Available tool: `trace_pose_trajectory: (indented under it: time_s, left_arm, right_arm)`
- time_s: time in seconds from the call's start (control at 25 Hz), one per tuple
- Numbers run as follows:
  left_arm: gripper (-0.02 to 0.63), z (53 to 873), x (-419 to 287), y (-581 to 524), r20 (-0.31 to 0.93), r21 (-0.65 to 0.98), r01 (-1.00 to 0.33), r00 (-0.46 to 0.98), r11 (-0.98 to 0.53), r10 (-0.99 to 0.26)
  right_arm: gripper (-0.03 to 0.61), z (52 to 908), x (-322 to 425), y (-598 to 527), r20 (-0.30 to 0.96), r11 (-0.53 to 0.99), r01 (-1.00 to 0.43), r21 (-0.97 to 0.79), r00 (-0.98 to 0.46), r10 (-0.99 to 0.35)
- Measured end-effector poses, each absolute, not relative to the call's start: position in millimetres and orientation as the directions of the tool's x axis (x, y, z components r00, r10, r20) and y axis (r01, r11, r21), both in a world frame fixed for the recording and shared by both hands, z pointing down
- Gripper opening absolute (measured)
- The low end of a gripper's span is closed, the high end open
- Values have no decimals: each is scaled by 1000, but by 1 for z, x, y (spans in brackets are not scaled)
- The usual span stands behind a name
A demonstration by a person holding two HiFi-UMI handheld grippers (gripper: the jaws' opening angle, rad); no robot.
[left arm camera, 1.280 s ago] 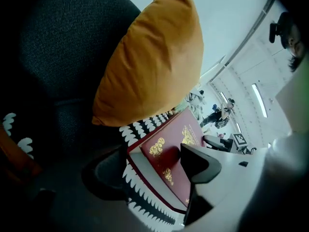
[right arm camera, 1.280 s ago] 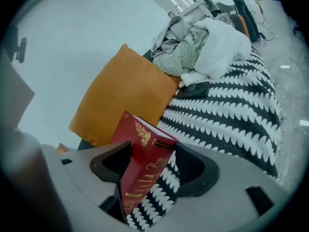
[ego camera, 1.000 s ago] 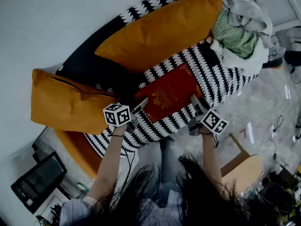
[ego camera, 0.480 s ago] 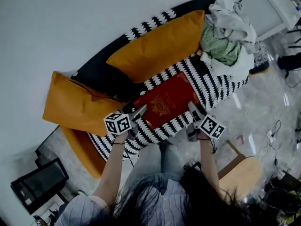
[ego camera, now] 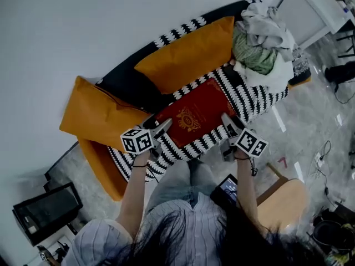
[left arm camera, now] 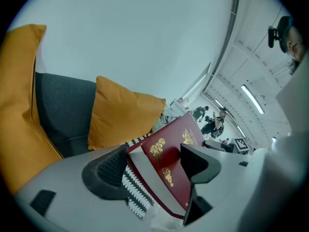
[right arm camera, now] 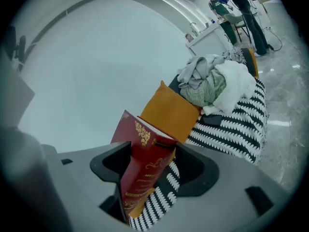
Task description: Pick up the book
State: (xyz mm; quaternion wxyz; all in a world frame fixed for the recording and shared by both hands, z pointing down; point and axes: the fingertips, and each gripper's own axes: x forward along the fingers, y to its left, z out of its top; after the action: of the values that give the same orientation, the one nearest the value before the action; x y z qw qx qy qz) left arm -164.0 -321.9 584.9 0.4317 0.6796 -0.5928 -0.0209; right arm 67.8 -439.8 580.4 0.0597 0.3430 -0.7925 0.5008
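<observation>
A dark red book (ego camera: 194,115) with gold ornament lies across the black-and-white patterned sofa seat (ego camera: 258,101). My left gripper (ego camera: 161,131) holds its near left corner and my right gripper (ego camera: 227,125) its near right side. In the left gripper view the book (left arm camera: 166,161) stands tilted between the two jaws of the left gripper (left arm camera: 154,166), page edge against the left pad. In the right gripper view the book (right arm camera: 145,163) sits spine-first in the right gripper (right arm camera: 152,170), jaws closed on its covers.
Two orange cushions (ego camera: 186,54) (ego camera: 97,115) lean on the sofa back behind the book. A heap of clothes (ego camera: 260,43) fills the sofa's right end. A wooden stool (ego camera: 288,201) and cables lie on the floor at right, and a monitor (ego camera: 47,212) at lower left.
The head view has shifted, so the sofa sits higher and further right in the picture. Both grippers stay at the book's two near sides; the book has moved little against them.
</observation>
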Motion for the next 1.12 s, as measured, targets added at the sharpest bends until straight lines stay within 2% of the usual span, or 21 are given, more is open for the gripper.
trace_pose_trajectory:
  time_s: [0.56, 1.12]
  left_arm:
    - [342, 529, -155, -254, 478, 589, -801, 238, 108, -845]
    - [342, 506, -186, -191, 432, 600, -798, 264, 57, -862]
  right_arm:
    - [298, 532, 73, -380, 403, 307, -561, -768, -798, -448]
    - [298, 505, 50, -305, 378, 308, -578, -756, -769, -515]
